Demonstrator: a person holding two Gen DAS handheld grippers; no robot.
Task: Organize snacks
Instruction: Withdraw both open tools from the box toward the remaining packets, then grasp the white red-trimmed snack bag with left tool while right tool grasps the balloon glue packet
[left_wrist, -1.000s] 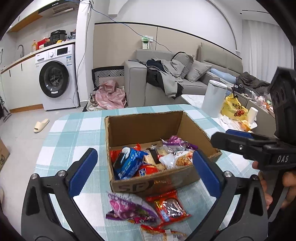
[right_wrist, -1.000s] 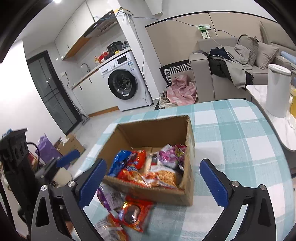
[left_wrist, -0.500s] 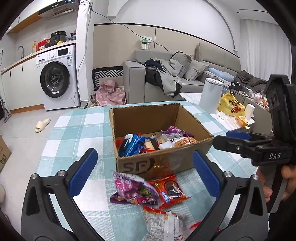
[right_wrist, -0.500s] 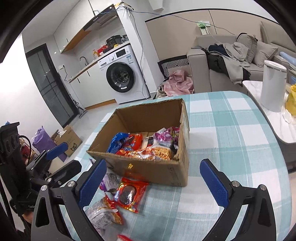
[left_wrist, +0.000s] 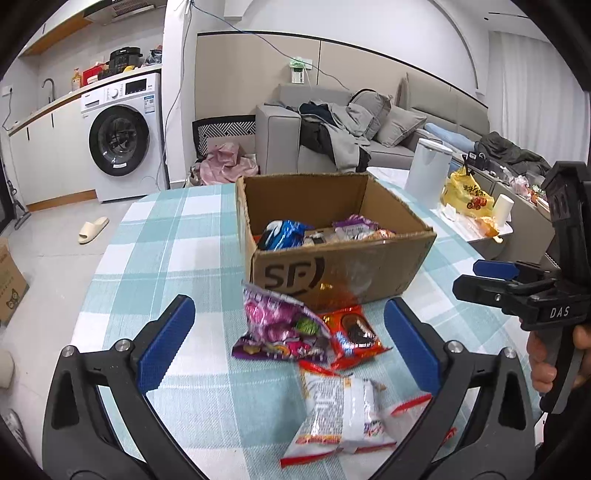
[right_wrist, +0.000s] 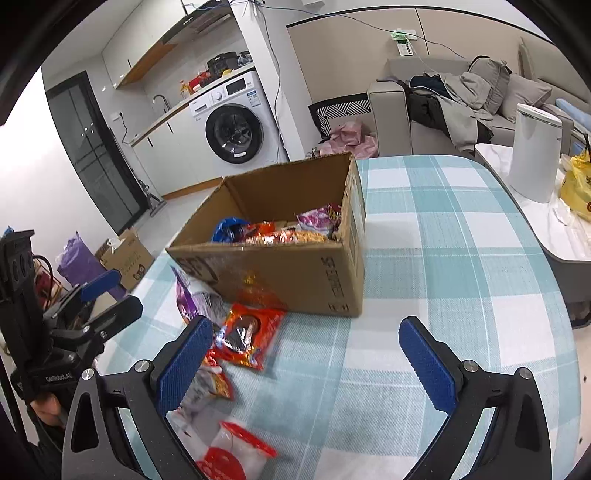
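Note:
An open cardboard box (left_wrist: 343, 267) (right_wrist: 295, 275) sits on the teal checked table, with several snack packets inside. In front of it lie a purple packet (left_wrist: 280, 328) (right_wrist: 192, 299), a red packet (left_wrist: 352, 334) (right_wrist: 247, 338) and a white and red packet (left_wrist: 340, 417) (right_wrist: 218, 384). A red and white packet (right_wrist: 229, 458) lies nearest the right wrist camera. My left gripper (left_wrist: 288, 347) is open above the loose packets, holding nothing. My right gripper (right_wrist: 306, 358) is open too, right of the red packet, and shows in the left wrist view (left_wrist: 491, 280).
The checked tablecloth (right_wrist: 443, 295) runs bare to the right of the box. A side table with a white bin (right_wrist: 535, 151) and a yellow bag (left_wrist: 467, 192) stands at the right. Washing machine (left_wrist: 122, 136) and sofa (left_wrist: 332, 136) lie beyond the table. A cardboard carton (right_wrist: 127, 258) rests on the floor.
Both grippers have pulled back and lowered from the box toward the near table edge. More loose packets now show in front of the box. Both stay open.

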